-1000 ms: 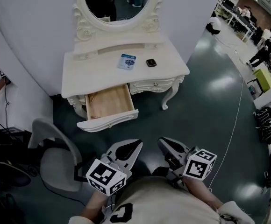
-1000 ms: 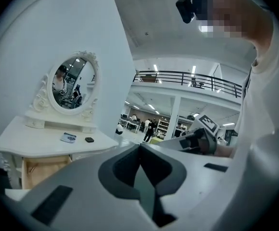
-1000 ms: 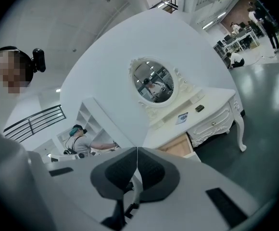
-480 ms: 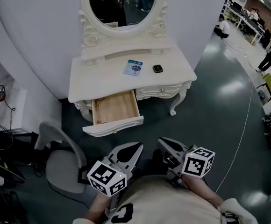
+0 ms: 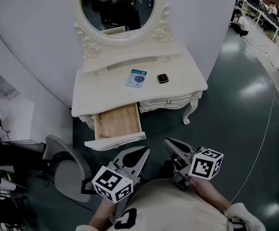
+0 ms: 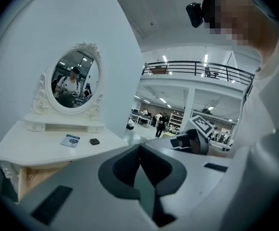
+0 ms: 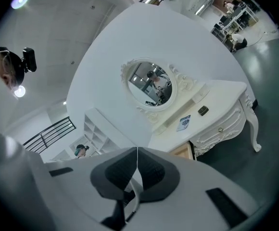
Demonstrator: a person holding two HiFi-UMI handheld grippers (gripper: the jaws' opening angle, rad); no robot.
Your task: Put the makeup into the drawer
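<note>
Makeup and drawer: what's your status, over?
Left gripper, right gripper shut, empty. Compact and packet on dresser top; drawer open. Chair aside, way clear.

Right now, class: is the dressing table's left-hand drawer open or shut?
Open. The drawer stands pulled out from the dressing table, its wooden inside visible from above.

Nothing legible: print on blue-and-white packet [image 5: 136, 78] too small to read; dark character on shirt [image 5: 178, 208] cut off at frame edge.
</note>
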